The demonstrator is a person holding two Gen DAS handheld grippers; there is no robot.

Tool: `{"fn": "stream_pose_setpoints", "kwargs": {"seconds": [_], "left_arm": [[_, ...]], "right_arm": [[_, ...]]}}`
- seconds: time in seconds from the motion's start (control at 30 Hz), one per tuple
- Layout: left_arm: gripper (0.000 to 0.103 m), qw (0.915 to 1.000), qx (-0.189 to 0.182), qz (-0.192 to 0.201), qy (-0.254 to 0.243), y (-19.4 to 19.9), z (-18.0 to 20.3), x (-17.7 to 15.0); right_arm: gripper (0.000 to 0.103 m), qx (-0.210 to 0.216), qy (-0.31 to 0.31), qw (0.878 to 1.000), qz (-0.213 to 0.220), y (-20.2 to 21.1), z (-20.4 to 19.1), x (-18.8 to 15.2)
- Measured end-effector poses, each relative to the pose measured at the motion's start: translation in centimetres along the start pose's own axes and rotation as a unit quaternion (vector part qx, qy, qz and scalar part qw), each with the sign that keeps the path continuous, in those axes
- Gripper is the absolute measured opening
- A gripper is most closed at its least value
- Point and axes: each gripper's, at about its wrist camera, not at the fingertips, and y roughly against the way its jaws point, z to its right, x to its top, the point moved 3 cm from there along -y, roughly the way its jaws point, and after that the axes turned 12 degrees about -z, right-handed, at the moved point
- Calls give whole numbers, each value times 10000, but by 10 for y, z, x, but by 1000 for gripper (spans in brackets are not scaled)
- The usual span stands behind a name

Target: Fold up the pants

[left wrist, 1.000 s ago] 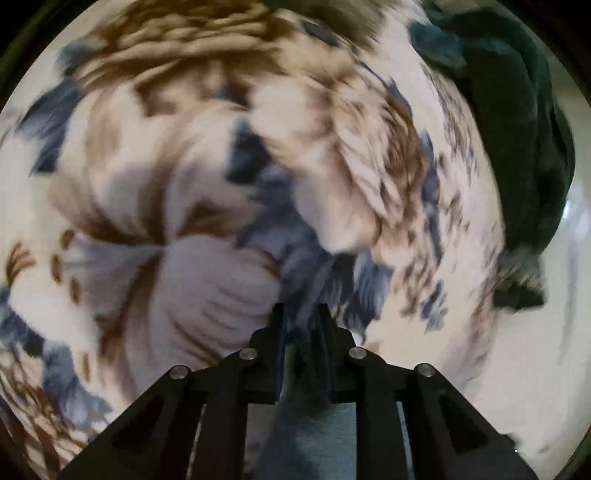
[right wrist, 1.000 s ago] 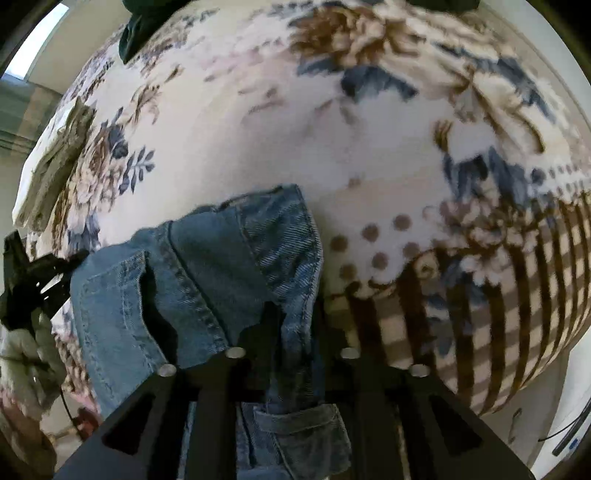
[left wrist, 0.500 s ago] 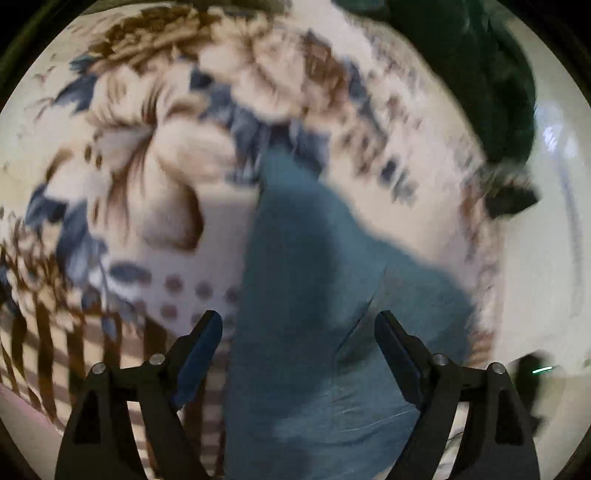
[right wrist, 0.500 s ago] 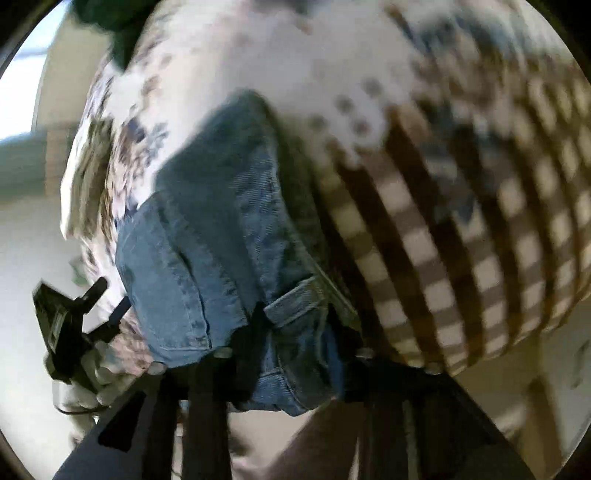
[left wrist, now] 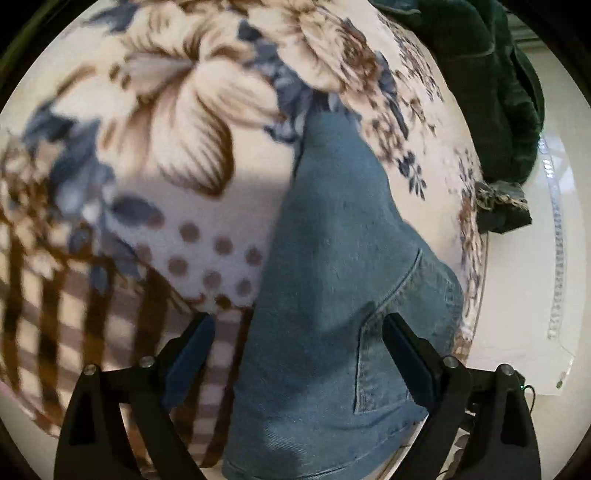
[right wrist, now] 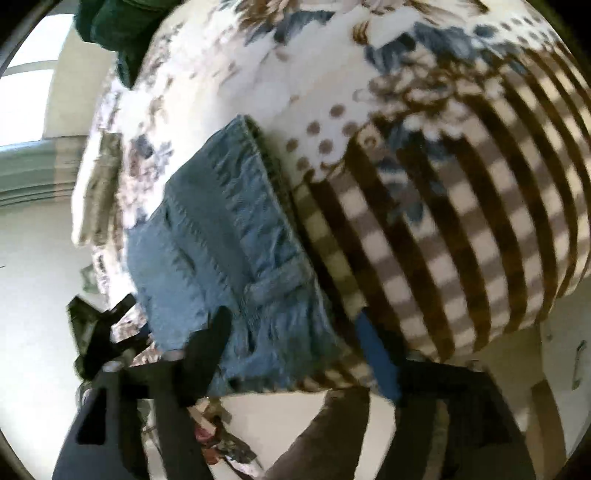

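Blue jeans (left wrist: 332,295) lie folded on a floral blanket (left wrist: 166,166), close to its striped edge. My left gripper (left wrist: 299,350) hovers over their near end, jaws opening wide. Denim shows between the fingers (left wrist: 192,347), but the pads do not press on it. In the right wrist view the waistband and belt loop of the jeans (right wrist: 229,258) lie at the blanket's edge (right wrist: 443,221). My right gripper (right wrist: 295,354) is above them, jaws opening, and the fabric is free of its pads. The left gripper (right wrist: 99,332) shows at the far left of that view.
A dark green garment (left wrist: 498,92) is heaped at the blanket's far corner, also visible from the right as the dark green garment (right wrist: 107,29). A folded olive cloth (right wrist: 105,177) lies beyond the jeans. Pale floor (left wrist: 517,295) borders the blanket, with some clutter (right wrist: 218,435) below its edge.
Both grippers were shut on the denim and have since opened and let it go. The left one pulled back, so the jeans now lie flat before it. The right one swung toward the striped edge.
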Motion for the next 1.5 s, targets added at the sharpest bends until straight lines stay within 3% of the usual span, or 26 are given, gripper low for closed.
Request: {"fn": "stream_pose_setpoints", "kwargs": {"seconds": [0.13, 0.23, 0.4, 0.5, 0.53, 0.6, 0.77, 0.8, 0.83, 0.87, 0.97, 1.13, 1.37, 1.5], "left_arm": [[103, 9998, -106, -35, -139, -21, 4, -6], [103, 9998, -23, -67, -183, -32, 4, -5], [103, 9996, -125, -214, -137, -36, 2, 3], [103, 9989, -337, -319, -55, -36, -2, 7], [103, 9986, -401, -337, -39, -37, -3, 8], [103, 9982, -484, -363, -43, -37, -5, 8], [103, 9982, -485, -341, -90, -35, -4, 5], [99, 9984, -468, -283, -170, -33, -1, 4], [75, 9985, -430, -182, -288, -30, 4, 2], [59, 9984, -399, -106, -393, -27, 9, 0], [36, 9977, -324, 63, -586, -14, 18, -9], [25, 9963, -284, 255, -776, 17, 41, -18], [24, 9947, -274, 444, -890, 84, 85, -16], [24, 9916, -436, 671, -1012, 136, 93, 5]], "right_arm": [[76, 551, -88, 9981, -250, -35, 9, -7], [76, 1073, -357, 9930, -341, -68, 12, 1], [78, 1600, -639, 9850, 33, -97, -6, 17], [78, 2069, -325, 9774, 279, -90, -29, 16], [78, 1972, -206, 9796, 334, -90, -33, 16], [78, 1381, -210, 9898, 276, -103, -31, 23], [72, 1546, -378, 9871, 192, -117, -35, 29], [56, 1426, -290, 9891, 234, -116, -41, 27], [45, 1342, -194, 9904, 273, -113, -45, 26], [41, 1276, -114, 9912, 345, -110, -51, 24], [34, 1186, -28, 9918, 481, -103, -66, 20], [30, 983, 232, 9934, 548, -72, -98, 14], [29, 965, 561, 9921, 576, -9, -156, 4], [29, 975, 813, 9891, 740, 17, -220, 10]]}}
